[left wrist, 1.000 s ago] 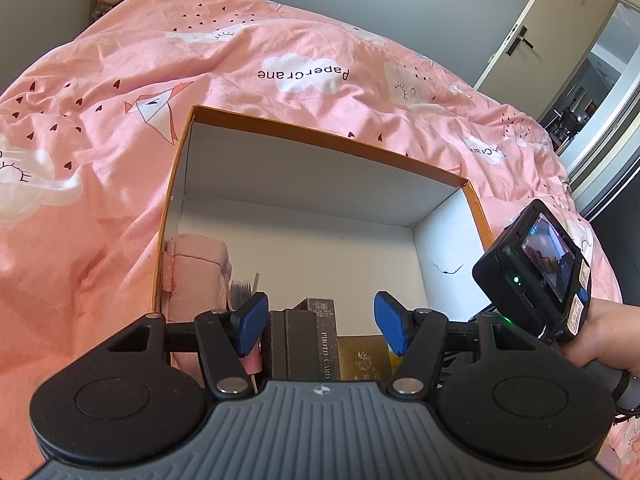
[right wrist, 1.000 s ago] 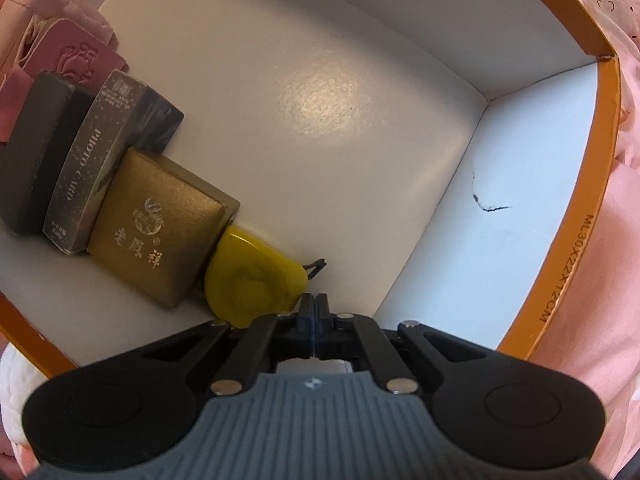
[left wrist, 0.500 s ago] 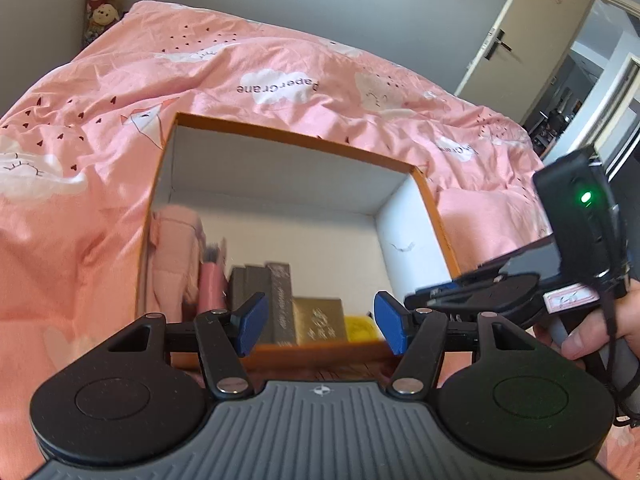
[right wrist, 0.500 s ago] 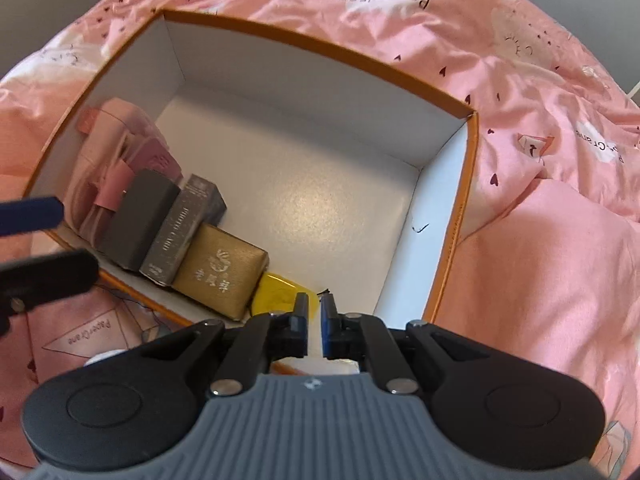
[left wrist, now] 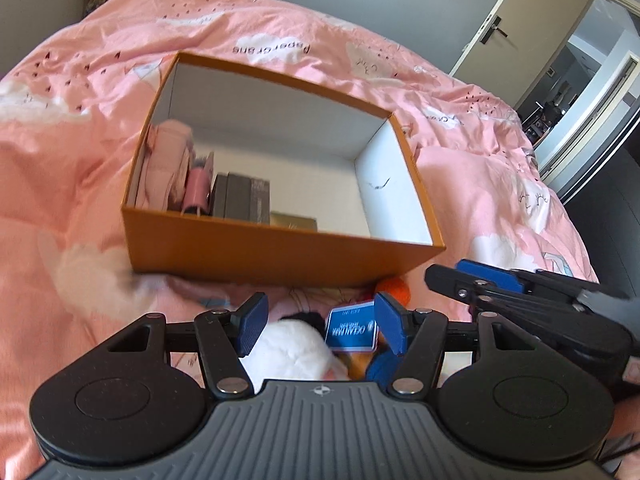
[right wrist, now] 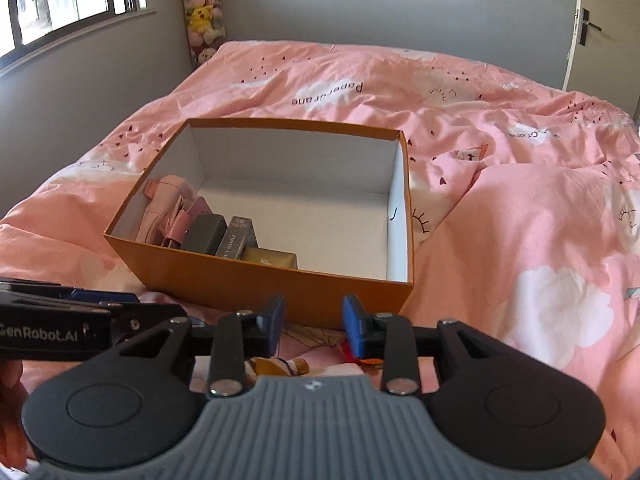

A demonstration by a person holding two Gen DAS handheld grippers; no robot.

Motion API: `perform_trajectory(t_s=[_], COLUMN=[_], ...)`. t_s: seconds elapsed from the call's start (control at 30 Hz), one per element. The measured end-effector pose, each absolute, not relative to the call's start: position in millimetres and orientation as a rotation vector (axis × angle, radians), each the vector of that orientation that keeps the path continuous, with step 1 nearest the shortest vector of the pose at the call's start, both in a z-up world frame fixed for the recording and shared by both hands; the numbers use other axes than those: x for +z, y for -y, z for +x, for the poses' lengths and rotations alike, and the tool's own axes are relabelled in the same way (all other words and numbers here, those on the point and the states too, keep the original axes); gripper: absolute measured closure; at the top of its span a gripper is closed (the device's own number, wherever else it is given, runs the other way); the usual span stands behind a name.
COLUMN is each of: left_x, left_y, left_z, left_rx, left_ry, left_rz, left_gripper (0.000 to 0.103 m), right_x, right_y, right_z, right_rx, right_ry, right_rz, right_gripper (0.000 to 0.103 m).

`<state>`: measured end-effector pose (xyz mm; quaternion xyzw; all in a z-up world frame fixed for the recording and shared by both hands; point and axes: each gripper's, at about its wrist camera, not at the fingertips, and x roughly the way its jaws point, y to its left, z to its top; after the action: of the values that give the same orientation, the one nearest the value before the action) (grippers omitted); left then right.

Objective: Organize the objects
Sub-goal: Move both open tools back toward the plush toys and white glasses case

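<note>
An orange box [left wrist: 280, 256] [right wrist: 256, 280] with white inside sits on the pink bed. It holds pink pouches [left wrist: 168, 168] [right wrist: 168, 208], dark boxes [left wrist: 236, 196] [right wrist: 206, 234] and a gold box [left wrist: 294, 220] [right wrist: 272, 258] along its near-left side. My left gripper [left wrist: 320, 322] is open and empty, in front of the box, above a white fluffy item [left wrist: 288, 344], a blue card [left wrist: 352, 328] and an orange ball [left wrist: 396, 290]. My right gripper [right wrist: 314, 322] is open and empty, near the box's front wall; small items [right wrist: 276, 366] lie under it.
The pink duvet [right wrist: 500, 184] covers the whole bed around the box. Stuffed toys [right wrist: 202, 20] stand in the far left corner by a window. A door [left wrist: 532, 28] is at the right. The right gripper shows in the left wrist view [left wrist: 520, 296].
Both grippers have pulled back out of the box to in front of it. The right gripper has opened from shut. The yellow item is now hidden behind the box wall.
</note>
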<state>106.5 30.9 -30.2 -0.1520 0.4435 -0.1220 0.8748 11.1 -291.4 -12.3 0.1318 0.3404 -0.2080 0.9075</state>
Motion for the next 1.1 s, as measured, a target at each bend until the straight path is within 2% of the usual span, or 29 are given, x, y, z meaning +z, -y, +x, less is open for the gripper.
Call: perform_trajectory(t_s=[0.07, 0.33, 0.53, 0.6, 0.63, 0.93, 1.1], left_x=[-35, -55, -59, -58, -58, -50, -43], left_y=[-36, -51, -47, -45, -44, -33, -33], left_z=[102, 92, 91, 90, 91, 84, 80], left_rx=[-0.238, -0.233, -0.217, -0.218, -0.220, -0.237, -0.239], left_ry=[-0.953, -1.040, -1.058, -1.059, -1.061, -1.033, -1.003], left_rz=[-0.344, -0.469, -0.488, -0.484, -0.482, -0.404, -0.383], left_gripper=[0.032, 0.034, 0.033, 0.033, 0.033, 0.033, 0.033], right_x=[-15, -37, -52, -56, -57, -63, -48], right_y=[282, 287, 309, 315, 316, 302, 279], right_z=[3, -6, -14, -15, -15, -20, -19], right_rx=[-0.453, -0.531, -0.489, -0.468, -0.443, -0.363, -0.323], right_ry=[-0.680, -0.777, -0.836, -0.865, -0.872, -0.889, -0.875], right_rz=[0.232, 0.277, 0.378, 0.411, 0.422, 0.390, 0.252], right_gripper=[0.055, 0.054, 0.045, 0.035, 0.034, 0.036, 0.038])
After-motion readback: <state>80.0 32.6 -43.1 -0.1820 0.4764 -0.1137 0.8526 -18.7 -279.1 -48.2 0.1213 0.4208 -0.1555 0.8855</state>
